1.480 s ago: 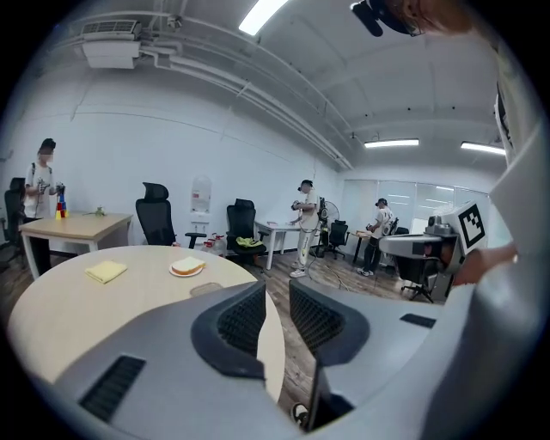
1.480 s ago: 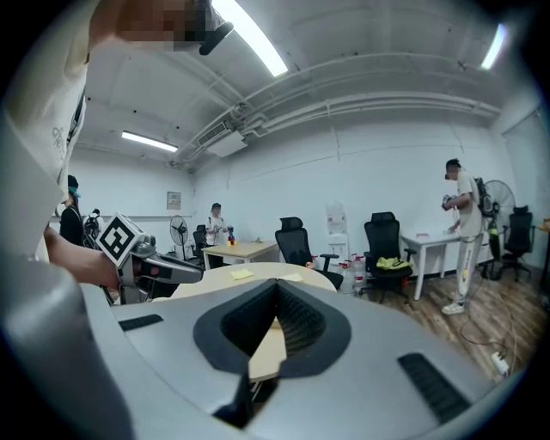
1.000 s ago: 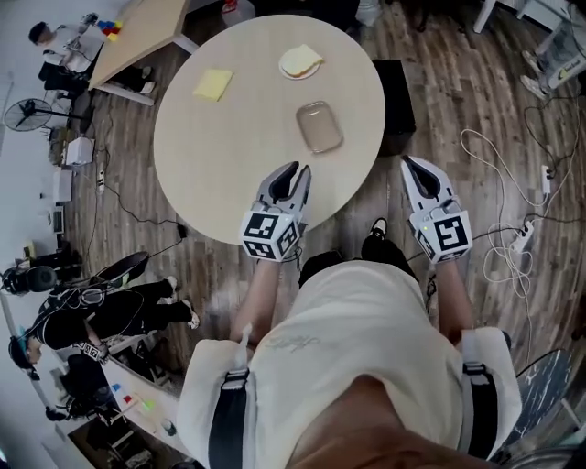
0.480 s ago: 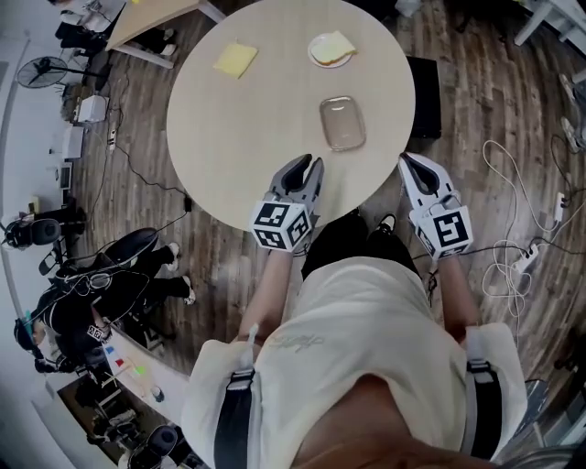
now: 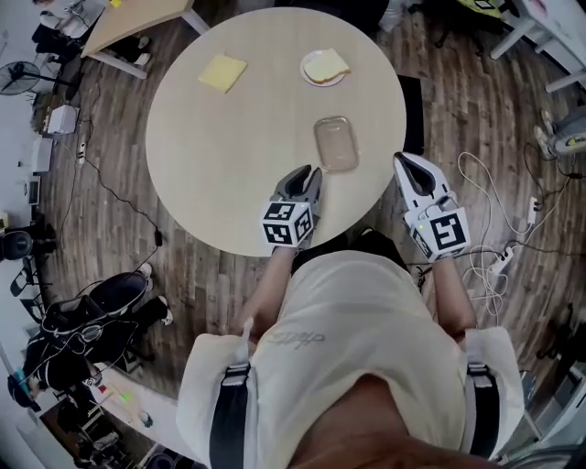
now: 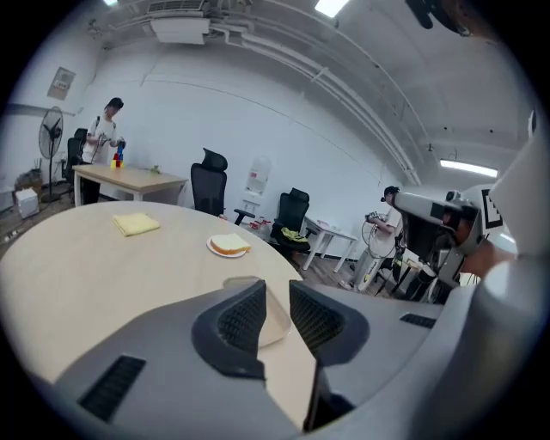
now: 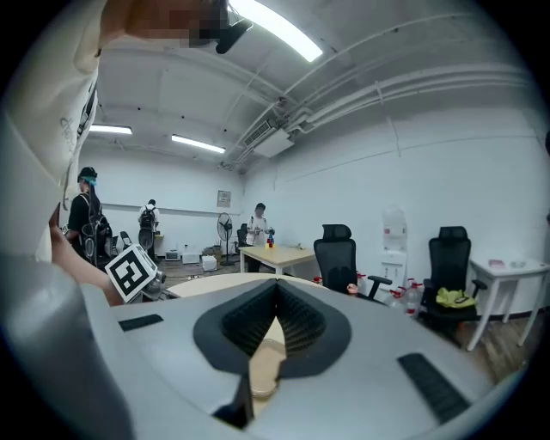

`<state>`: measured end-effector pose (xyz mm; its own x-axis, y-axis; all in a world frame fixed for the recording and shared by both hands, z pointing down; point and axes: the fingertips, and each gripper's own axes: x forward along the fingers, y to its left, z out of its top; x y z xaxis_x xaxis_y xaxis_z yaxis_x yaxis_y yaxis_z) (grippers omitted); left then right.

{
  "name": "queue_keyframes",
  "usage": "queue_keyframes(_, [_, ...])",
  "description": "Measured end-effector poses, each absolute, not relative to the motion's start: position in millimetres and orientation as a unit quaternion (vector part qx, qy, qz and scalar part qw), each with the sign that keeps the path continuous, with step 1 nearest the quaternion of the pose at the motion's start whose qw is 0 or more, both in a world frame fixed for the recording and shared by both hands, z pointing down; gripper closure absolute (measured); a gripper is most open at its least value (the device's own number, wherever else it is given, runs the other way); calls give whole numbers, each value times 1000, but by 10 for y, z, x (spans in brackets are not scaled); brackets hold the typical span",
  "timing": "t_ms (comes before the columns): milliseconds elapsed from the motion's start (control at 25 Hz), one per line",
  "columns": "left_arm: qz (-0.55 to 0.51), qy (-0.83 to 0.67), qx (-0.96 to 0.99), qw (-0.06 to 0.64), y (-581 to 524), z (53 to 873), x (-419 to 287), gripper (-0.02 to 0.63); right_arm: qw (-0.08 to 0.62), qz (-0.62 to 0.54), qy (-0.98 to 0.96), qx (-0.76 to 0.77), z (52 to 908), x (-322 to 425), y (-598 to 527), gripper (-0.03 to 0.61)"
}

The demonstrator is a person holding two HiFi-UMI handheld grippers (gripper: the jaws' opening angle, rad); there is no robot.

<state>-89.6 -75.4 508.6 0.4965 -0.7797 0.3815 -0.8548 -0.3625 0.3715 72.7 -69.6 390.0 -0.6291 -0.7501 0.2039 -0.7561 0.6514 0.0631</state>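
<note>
We see only part of the clear tray (image 6: 274, 318) past the left gripper (image 6: 276, 289), its near side hidden behind the jaws, while the wooden desk (image 5: 137, 23) is cut off by the head view's top edge and the small coloured things (image 6: 118, 160) on it are too small to tell.

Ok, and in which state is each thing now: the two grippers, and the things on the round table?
left gripper: jaws a little apart, nothing between them, over the table's near edge.
right gripper: jaws together, empty, beside the table's edge.
clear tray: lies flat, looks empty.
bread slice: lies on a small plate.
yellow cloth: lies flat.
round table: upright, three things on it.
</note>
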Motion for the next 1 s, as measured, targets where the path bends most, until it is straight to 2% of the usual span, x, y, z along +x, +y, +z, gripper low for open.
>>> queue_keyframes(160, [63,-485,818,303,-890,5336,-872,518,108,34,-899,424,4022,656,-746,571])
queue_keyframes(480, [-13,-504,736,451,-820,5967,-982,518,155,50,-900,404,4369,743,-860,571])
queue_keyframes(1000, [-40,-498,666,554,-864,6591,-905,518,180,90,-900,387,4876,873,-981,571])
